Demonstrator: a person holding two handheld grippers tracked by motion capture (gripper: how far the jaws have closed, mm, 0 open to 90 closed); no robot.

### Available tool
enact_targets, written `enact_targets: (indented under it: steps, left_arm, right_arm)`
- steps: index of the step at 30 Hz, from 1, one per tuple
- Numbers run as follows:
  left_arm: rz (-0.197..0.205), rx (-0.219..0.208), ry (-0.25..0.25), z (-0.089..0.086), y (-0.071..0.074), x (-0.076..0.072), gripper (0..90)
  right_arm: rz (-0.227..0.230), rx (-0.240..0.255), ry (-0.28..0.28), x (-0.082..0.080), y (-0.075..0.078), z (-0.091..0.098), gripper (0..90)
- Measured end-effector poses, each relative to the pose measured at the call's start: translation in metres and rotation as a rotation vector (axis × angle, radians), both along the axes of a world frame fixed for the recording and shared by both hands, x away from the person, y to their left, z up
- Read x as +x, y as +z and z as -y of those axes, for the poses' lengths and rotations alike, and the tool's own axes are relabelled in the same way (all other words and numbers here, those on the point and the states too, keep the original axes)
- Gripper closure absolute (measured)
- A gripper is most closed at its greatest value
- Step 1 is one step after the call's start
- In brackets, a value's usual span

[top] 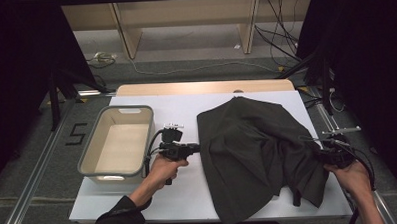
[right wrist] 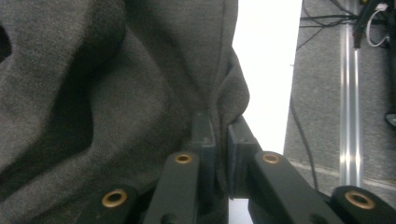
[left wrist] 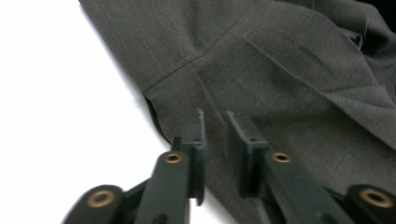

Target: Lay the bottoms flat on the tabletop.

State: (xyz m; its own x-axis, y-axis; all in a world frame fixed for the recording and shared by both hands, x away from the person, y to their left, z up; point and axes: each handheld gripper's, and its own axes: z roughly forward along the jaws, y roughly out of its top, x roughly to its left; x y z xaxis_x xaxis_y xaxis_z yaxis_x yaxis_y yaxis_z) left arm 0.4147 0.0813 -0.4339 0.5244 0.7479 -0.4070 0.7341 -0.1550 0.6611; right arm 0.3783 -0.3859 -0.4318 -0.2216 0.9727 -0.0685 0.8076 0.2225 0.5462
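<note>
A dark grey garment (top: 258,150) lies crumpled on the right half of the white table cover (top: 189,195). My left gripper (top: 197,148) sits at the garment's left edge, held level. In the left gripper view its jaws (left wrist: 215,116) stand a little apart over a seam of the cloth (left wrist: 280,70), with nothing pinched between the pads, so it is open. My right gripper (top: 324,155) is at the garment's right side. Seen from the right gripper view, it (right wrist: 219,123) is shut on a fold of the cloth's hem (right wrist: 93,93).
A pale grey plastic bin (top: 95,145) stands left of the left hand on the cover. Metal rails (top: 29,188) run along both sides of the table. Cables and wooden shelving (top: 183,22) lie on the floor beyond the far edge.
</note>
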Motion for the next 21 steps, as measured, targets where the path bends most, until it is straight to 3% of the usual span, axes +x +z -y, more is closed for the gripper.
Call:
enact_targets:
  steps: [3, 10, 13, 16, 21]
  left_arm:
    - [-0.004, 0.03, -0.002, 0.002, 0.0, -0.001, 60.4]
    - [-0.055, 0.07, 0.026, 0.007, -0.006, -0.007, 38.1]
    - [-0.068, 0.077, 0.034, 0.01, -0.008, -0.009, 33.6]
    - [-0.08, 0.084, 0.032, 0.013, -0.011, -0.01, 28.5]
    - [-0.117, 0.085, 0.013, 0.023, -0.019, -0.013, 24.0]
  right_arm:
    - [0.004, 0.011, 0.006, -0.001, 0.001, -0.003, 81.2]
    - [0.098, 0.057, -0.009, -0.001, 0.011, -0.003, 45.0]
    - [0.156, 0.106, -0.01, -0.003, 0.017, -0.001, 40.9]
    - [0.164, 0.144, -0.014, -0.004, 0.02, -0.002, 38.4]
    - [0.145, 0.124, 0.008, -0.002, 0.015, -0.01, 36.4]
